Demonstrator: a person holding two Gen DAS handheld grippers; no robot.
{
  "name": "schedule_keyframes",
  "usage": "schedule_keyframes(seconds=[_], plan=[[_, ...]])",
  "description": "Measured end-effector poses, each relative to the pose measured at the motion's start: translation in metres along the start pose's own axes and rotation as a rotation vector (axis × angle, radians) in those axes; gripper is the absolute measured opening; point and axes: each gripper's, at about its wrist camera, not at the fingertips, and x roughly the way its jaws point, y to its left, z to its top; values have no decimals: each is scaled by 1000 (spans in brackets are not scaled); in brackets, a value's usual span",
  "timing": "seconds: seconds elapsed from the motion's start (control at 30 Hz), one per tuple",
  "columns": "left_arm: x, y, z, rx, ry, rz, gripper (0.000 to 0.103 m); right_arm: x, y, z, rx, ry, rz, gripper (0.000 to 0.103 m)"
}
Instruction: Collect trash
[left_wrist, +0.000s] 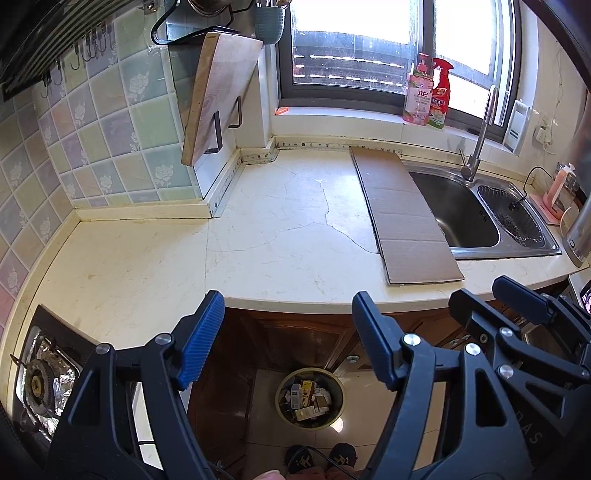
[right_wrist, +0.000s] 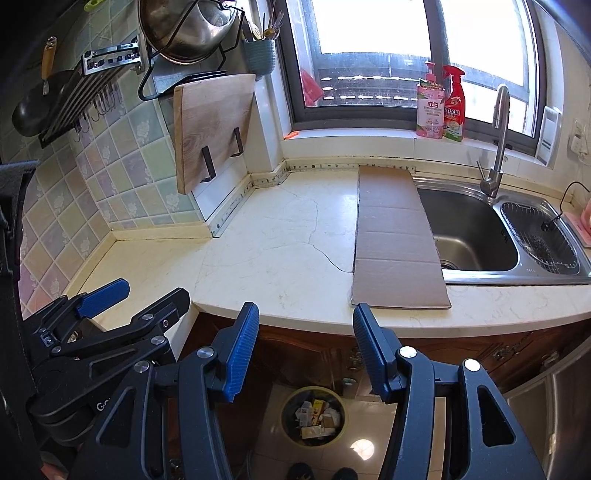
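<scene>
You look to be at or near the end of the job. The trash bin (left_wrist: 309, 398) on the floor, in front of the wooden cabinet, already holds a heap of small boxes and wrappers (right_wrist: 314, 415), and it sits between and below your two grippers, just ahead of your shoes. The tabletop (left_wrist: 280, 221) carries no loose scraps that I can make out; the one thing left lying on it is the flattened cardboard sheet (left_wrist: 402, 218), resting partly over the left edge of the sink (left_wrist: 461, 210). Whether that counts as trash or is meant to stay there as a cover, the views cannot settle. If it is trash, that is your one remaining pickup. Your left gripper (left_wrist: 288, 332) stands wide apart with nothing between its blue pads, and your right gripper (right_wrist: 304, 343) is likewise spread and empty. Both hover off the front edge of the tabletop, angled downward, touching nothing. The bottles on the windowsill and the hanging cutting board look like kitchen items, not litter.
</scene>
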Motion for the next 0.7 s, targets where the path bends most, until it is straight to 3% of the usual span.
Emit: schedule_keyframes(seconds=[0.7], plan=[[2, -4, -2, 5, -3, -9, 69, 1, 0, -3, 13, -2, -9, 54]])
